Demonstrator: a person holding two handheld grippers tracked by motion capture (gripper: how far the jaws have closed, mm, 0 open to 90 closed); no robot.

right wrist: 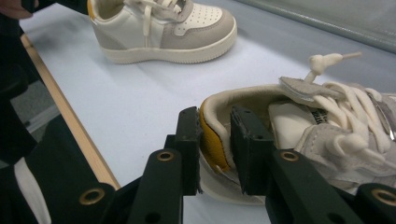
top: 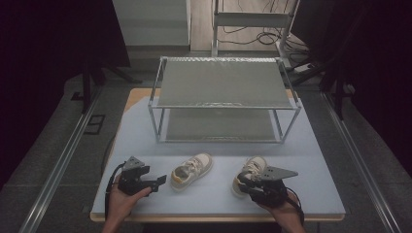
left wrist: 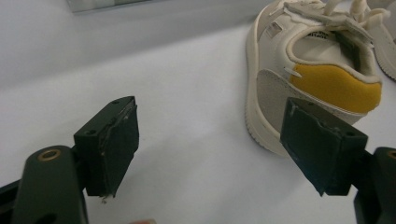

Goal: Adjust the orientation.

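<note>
Nearest to the person, the right gripper (top: 248,186) sits at the front right of the table (top: 316,170), held in the right hand (top: 284,206). Its jaws are nearly closed and they pinch the heel collar of the right shoe (top: 248,174): in the right gripper view one jaw is outside the yellow heel lining and the other is inside the opening of this shoe (right wrist: 327,135). The shoe stands on its sole on the table, with its toe pointing away from the person.

The left gripper (top: 156,182) is at the front left, in the left hand (top: 121,201). Its jaws are wide apart and hold nothing. The left shoe (top: 191,171) lies just beside it, to its right, not touching it. In the left gripper view this shoe (left wrist: 317,70) is ahead of the jaws and off to the side of the right jaw, with the yellow heel turned to the camera; bare table is between the jaws.

The two shoes stand apart, side by side, near the front edge.

Behind them, in the middle of the table, stands a metal rack (top: 223,97) with two shelves.
</note>
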